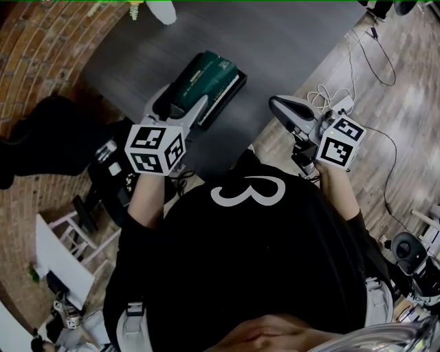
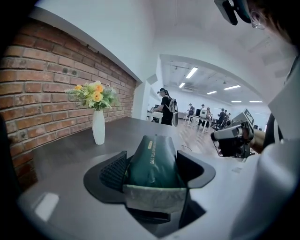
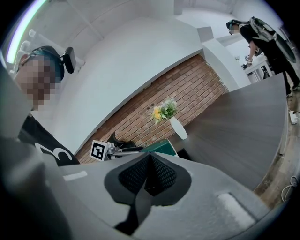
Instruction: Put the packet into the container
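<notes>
A large white "3" stands on the person's black shirt (image 1: 261,268). The green packet (image 2: 152,164) bears small print ending "FOR YOU"; the rest is too small to read.

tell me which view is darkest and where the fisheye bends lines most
Head view: darkest, the packet reads murky. Left gripper view: evenly lit, ceiling lights blown out. Right gripper view: strongest bend, the brick wall arcs; black corners.

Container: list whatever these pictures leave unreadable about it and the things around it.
- Container: shows in no view; place unknown.
- Dark green matte packet: print too small in left gripper view; near end behind the left claw in head view.
- White vase: cut by head view's top edge.
</notes>
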Motion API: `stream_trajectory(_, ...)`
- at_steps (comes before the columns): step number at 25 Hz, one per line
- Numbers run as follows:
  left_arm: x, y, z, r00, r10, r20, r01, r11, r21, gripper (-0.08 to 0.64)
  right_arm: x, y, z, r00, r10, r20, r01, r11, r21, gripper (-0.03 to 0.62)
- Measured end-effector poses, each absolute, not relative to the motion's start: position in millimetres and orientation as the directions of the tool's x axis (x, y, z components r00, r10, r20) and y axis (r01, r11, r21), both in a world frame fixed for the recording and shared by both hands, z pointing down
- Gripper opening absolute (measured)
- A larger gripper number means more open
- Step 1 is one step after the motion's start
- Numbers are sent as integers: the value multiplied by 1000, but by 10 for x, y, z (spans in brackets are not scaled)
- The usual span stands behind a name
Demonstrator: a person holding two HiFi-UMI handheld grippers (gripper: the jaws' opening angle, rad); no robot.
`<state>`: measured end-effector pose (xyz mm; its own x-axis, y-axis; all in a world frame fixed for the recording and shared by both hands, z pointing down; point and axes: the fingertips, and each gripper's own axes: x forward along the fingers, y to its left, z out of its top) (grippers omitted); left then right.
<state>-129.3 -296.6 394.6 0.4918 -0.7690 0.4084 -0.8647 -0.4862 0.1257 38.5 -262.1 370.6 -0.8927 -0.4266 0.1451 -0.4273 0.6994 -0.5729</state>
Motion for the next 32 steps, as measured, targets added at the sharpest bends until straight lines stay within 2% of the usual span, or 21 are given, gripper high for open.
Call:
stream_trajectory(20,-1198,-3121,4679,446,-702,556,-863,-503,57,356,393,-2813,3946,-897,-406,175,-422,672,-608,2)
stream_trajectory(32,-1109,-3125,4798,437,-680,589,-853,-522,29,359,434,-2802,3960,-887,-421,189,-442,657,-611,0)
